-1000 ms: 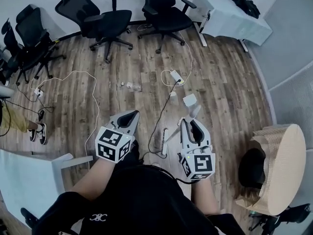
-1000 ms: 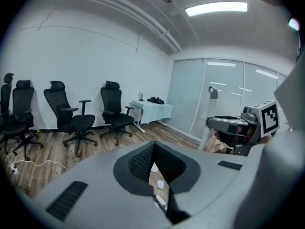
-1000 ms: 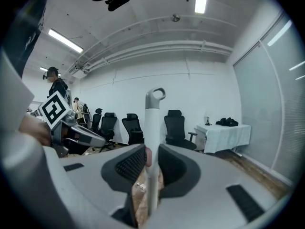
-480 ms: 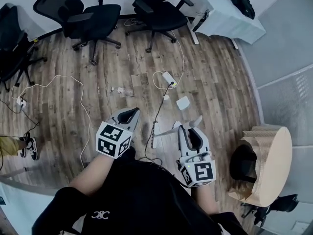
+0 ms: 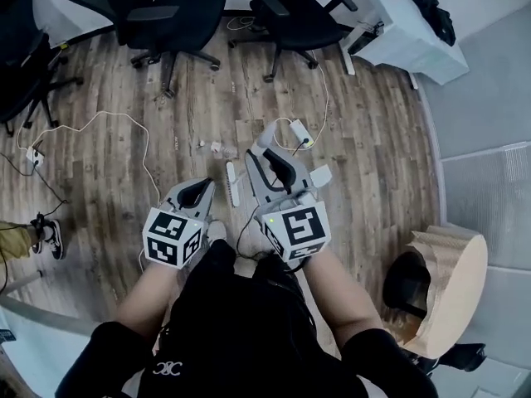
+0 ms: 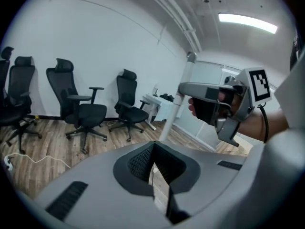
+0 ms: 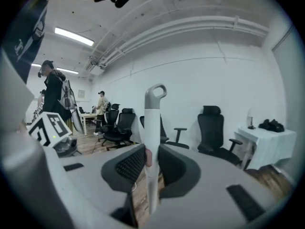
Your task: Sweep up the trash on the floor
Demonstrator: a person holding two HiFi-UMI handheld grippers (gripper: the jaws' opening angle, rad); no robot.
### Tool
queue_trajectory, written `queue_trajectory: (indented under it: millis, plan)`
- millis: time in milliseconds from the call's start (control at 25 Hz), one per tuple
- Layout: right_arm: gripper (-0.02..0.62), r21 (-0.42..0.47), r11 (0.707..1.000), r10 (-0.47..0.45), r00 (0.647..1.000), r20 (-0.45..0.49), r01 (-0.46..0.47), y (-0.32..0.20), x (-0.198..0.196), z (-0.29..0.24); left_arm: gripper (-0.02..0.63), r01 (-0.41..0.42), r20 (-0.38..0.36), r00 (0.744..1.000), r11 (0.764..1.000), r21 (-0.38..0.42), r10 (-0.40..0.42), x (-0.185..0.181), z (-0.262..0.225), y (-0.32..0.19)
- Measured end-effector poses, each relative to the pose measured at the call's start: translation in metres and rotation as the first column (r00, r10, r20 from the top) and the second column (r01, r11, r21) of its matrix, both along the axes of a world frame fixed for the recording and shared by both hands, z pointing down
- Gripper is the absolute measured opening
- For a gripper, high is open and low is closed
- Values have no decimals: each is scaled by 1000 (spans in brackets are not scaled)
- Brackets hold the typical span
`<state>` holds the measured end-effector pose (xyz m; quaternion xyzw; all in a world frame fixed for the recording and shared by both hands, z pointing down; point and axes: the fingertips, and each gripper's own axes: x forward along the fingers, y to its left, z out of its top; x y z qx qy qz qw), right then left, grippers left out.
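My right gripper [image 5: 270,161] is raised in the middle of the head view, shut on the white broom handle [image 7: 151,128], which stands upright between its jaws and ends in a grey loop. The broom's long white head [image 5: 232,183] rests on the wood floor just left of it. Small bits of trash [image 5: 217,148] lie on the floor beyond the head. My left gripper [image 5: 194,194] is lower and to the left, shut with nothing in it. In the left gripper view, the right gripper [image 6: 185,90] and the handle [image 6: 177,105] show ahead.
Black office chairs [image 5: 158,11] stand at the back and left. White cables [image 5: 99,121] and a power strip [image 5: 299,131] lie on the floor. A flat white piece [image 5: 320,175] lies right of my grippers. A white table [image 5: 406,31] is far right, a round cardboard form [image 5: 452,280] near right.
My right gripper has lifted and swung left with the broom handle, bringing it upright. The broom head has slid left and away. My left gripper has stayed low at the left.
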<state>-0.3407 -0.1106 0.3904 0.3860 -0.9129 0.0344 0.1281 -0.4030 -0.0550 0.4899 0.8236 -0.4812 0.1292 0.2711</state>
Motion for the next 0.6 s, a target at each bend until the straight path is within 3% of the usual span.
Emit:
queue_trajectory:
  millis: [160,320,480,600]
  plan:
    - [97,-15,996,-83,997,8,83,-49,-67,22,-3,96,10,995,995,-27,-96,-34,13,11]
    - [100,-33,996,-80,997,-4,80,-113,-109,55,-3,177,33,984,983,-58,-175,-70,26,21]
    - [98,-141,988,71,997,16,-68,-170,-103,107,-3,235,41,972,967,-104,-231,-89,41,33]
    - [98,-254,935,263,964,34,-247,-193,-54,157,-3,220,66,975,967,-127,-213,-82,48,39]
